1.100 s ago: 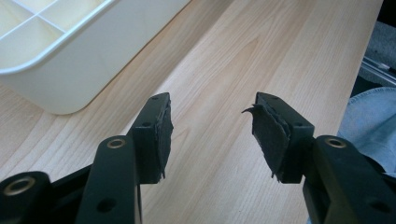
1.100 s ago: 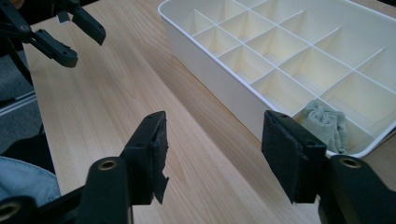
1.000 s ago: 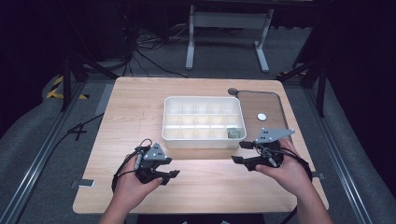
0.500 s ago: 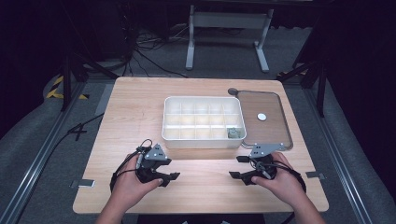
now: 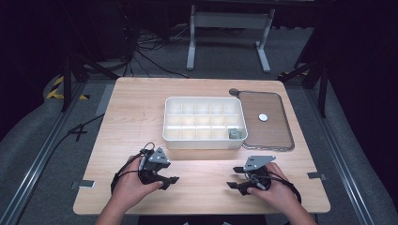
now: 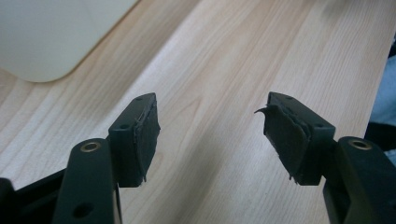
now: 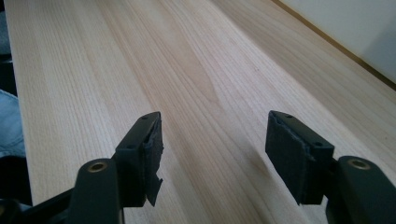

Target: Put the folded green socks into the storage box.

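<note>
My left gripper point(image 5: 170, 183) rests low on the wooden table point(image 5: 136, 117) near its front edge, held by a hand. Its jaws have just been opening and stand wide apart in the left gripper view point(image 6: 210, 130), with only bare wood between them. My right gripper point(image 5: 233, 177) sits low at the front right, facing the left one. Its jaws point(image 7: 215, 149) have just closed a little but remain wide open, with nothing between them. A white compartment tray point(image 5: 204, 140) stands mid-table, beyond both grippers; a small grey-green item point(image 5: 233, 134) lies in its front right cell.
A brown flat tray point(image 5: 270, 140) lies to the right of the white tray, with a small white disc point(image 5: 263, 117) on it. The white tray's corner point(image 6: 46, 37) and wall point(image 7: 355, 28) appear in the gripper views. Dark floor, cables and a stand surround the table.
The right hand has sunk from above the table beside the white tray down to the front of the tabletop. The left hand has stayed put, and its jaws stand wider.
</note>
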{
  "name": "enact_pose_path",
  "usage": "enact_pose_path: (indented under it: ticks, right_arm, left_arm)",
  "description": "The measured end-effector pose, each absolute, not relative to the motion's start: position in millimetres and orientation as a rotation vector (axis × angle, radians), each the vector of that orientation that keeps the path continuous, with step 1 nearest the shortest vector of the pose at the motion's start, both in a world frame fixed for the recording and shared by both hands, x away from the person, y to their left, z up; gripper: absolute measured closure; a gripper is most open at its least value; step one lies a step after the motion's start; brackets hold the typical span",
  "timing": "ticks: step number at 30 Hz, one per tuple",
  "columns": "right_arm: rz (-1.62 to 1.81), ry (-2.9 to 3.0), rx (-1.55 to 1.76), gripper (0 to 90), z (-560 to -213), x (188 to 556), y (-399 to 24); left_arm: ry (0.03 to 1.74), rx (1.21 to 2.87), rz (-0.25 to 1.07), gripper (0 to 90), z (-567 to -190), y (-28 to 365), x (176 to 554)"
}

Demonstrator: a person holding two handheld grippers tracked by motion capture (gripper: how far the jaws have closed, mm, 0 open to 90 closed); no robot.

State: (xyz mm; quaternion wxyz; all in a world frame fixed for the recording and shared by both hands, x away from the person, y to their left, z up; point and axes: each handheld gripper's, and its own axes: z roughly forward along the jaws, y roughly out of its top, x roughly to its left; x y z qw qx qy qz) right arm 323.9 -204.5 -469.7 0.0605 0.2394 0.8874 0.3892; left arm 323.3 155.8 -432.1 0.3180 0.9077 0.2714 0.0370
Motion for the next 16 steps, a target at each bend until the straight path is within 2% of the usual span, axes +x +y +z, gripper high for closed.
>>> enact_pose_path:
  ticks: [5,16]
  right_arm:
    - [1.184,2.683,0.674,36.1,-476.9,321.3,-203.6]
    - [1.155,2.657,0.619,32.6,-481.9,321.7,-202.3]
  left_arm:
    - [0.672,2.422,0.051,35.6,-438.3,153.1,323.4]
    - [0.636,2.492,0.040,33.7,-450.1,149.6,325.6]
